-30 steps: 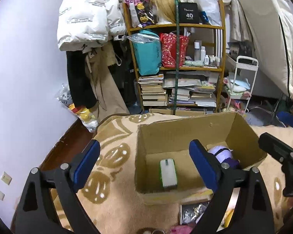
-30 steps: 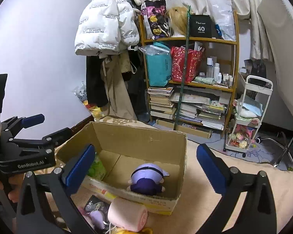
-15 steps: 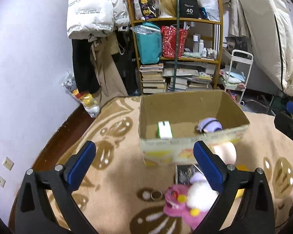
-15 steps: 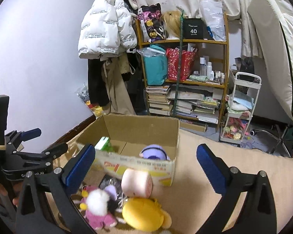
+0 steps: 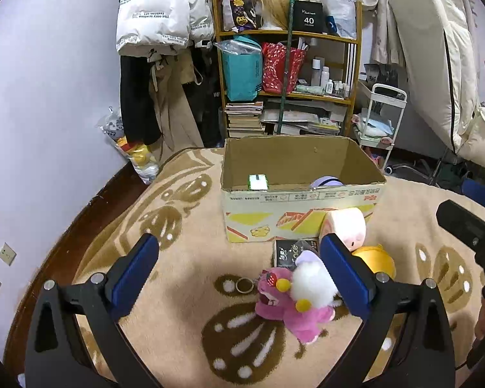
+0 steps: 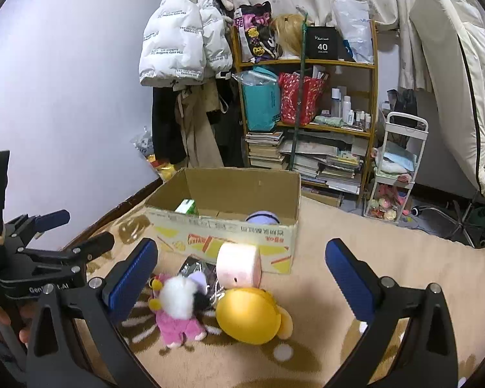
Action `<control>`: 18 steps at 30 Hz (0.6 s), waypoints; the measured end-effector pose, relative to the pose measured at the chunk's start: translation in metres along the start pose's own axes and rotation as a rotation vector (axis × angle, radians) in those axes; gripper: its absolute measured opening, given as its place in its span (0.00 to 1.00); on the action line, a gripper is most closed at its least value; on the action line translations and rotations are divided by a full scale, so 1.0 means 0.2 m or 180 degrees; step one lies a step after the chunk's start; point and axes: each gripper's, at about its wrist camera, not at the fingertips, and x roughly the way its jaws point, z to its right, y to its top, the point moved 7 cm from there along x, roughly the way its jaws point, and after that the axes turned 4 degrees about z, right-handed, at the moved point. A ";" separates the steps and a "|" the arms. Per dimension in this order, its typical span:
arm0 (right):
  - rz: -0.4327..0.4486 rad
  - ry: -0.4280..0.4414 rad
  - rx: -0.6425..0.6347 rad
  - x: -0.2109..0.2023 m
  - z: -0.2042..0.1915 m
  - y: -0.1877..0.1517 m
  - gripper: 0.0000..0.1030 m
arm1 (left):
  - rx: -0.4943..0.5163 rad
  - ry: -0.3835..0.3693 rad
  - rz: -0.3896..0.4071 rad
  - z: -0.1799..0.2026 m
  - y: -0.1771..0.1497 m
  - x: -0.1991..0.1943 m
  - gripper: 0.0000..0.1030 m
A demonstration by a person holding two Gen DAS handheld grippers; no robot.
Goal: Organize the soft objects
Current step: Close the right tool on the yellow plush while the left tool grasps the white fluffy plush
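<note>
Three soft toys, a pink-and-white plush doll (image 5: pixel 299 294), round yellow plush (image 6: pixel 249 315) and pink roll-shaped plush (image 6: pixel 239 265), lie on the beige rug (image 5: pixel 177 258) before the open cardboard box (image 5: pixel 302 194). Both tools, left tool (image 5: pixel 241 273) and right tool (image 6: pixel 242 278), gape empty; judging the reach stage, next comes closing on one toy.

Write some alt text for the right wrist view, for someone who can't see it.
An open right gripper with blue pads hangs empty over a beige rug, pointing at a yellow plush, a pink and white plush doll and a pink roll-shaped toy lying before an open cardboard box. Behind stands a cluttered bookshelf; the left gripper shows at the left edge.
</note>
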 end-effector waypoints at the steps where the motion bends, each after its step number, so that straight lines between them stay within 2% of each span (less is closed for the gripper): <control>1: -0.0008 -0.0006 -0.0007 0.00 0.00 -0.01 1.00 | -0.0001 -0.0015 -0.0013 0.00 -0.01 0.00 0.96; 8: -0.0070 -0.0006 0.0043 0.02 0.00 -0.04 1.00 | 0.0061 -0.0005 -0.0036 0.02 -0.04 0.04 0.96; 18: -0.0280 -0.0076 0.0097 0.16 0.06 -0.12 1.00 | 0.0140 -0.0174 -0.0004 0.08 -0.04 0.11 0.96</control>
